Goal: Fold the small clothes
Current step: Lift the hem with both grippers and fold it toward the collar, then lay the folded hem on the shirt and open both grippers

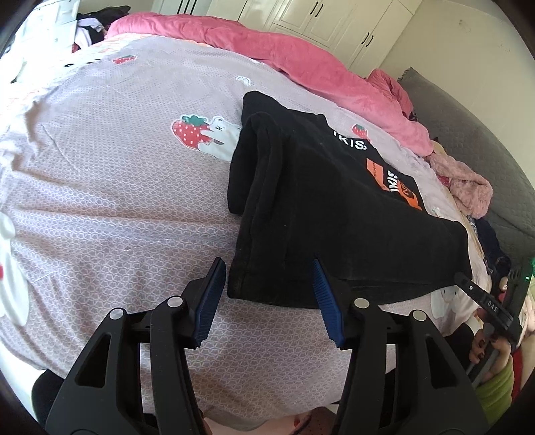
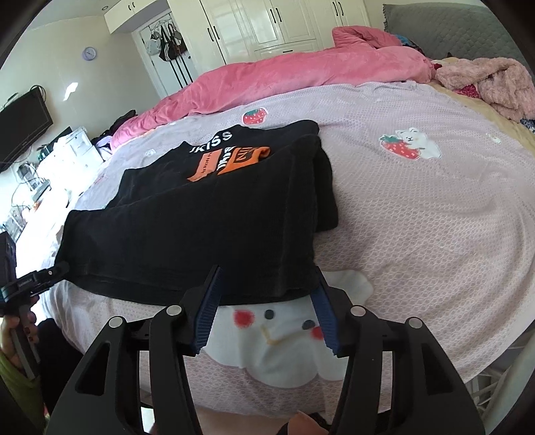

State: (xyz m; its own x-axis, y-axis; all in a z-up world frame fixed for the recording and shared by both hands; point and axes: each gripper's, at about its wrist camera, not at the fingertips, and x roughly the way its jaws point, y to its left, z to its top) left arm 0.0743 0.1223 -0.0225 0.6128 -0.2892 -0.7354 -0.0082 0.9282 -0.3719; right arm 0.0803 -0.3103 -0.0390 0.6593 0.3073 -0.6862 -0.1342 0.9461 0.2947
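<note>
A black T-shirt (image 1: 334, 214) with an orange and white print lies on the pink patterned bedsheet (image 1: 117, 187), its sides folded inward. In the left wrist view my left gripper (image 1: 267, 261) stands open over the shirt's near left hem corner, and its blue pads do not press the cloth. In the right wrist view the same shirt (image 2: 200, 227) has its near right hem corner between the open jaws of my right gripper (image 2: 267, 267). Each view shows the other gripper at the picture's edge, held by a hand with dark nails.
A rumpled pink duvet (image 2: 301, 73) runs along the far side of the bed. A fluffy pink garment (image 2: 495, 83) lies by the grey headboard (image 2: 451, 23). White wardrobes (image 2: 267, 23) stand behind. A TV (image 2: 23, 130) and a cluttered desk are at the left.
</note>
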